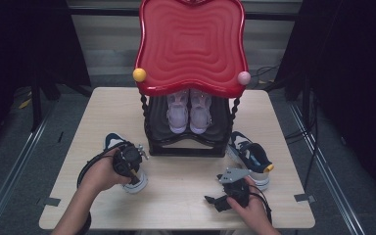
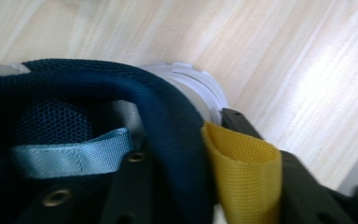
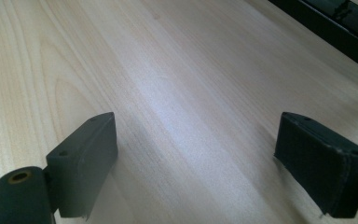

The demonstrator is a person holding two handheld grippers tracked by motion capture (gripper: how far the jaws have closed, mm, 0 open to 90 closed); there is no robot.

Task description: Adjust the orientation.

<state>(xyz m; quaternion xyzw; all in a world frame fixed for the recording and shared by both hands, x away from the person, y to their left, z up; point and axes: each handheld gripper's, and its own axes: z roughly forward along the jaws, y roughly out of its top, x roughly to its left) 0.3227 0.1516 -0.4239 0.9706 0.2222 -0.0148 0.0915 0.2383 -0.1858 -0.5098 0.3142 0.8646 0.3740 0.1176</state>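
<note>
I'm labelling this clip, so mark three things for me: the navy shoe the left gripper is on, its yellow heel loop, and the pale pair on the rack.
navy shoe (image 1: pixel 136 180): high view, white end of sole.
yellow heel loop (image 2: pixel 242 175): left gripper view, middle of webbing.
pale pair (image 1: pixel 189 111): high view, between the two uppers.

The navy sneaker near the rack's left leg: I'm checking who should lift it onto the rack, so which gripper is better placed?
Left. The left gripper already has its jaws around the heel collar of the navy sneaker, beside its yellow pull tab. The right gripper is open over bare table.
</note>
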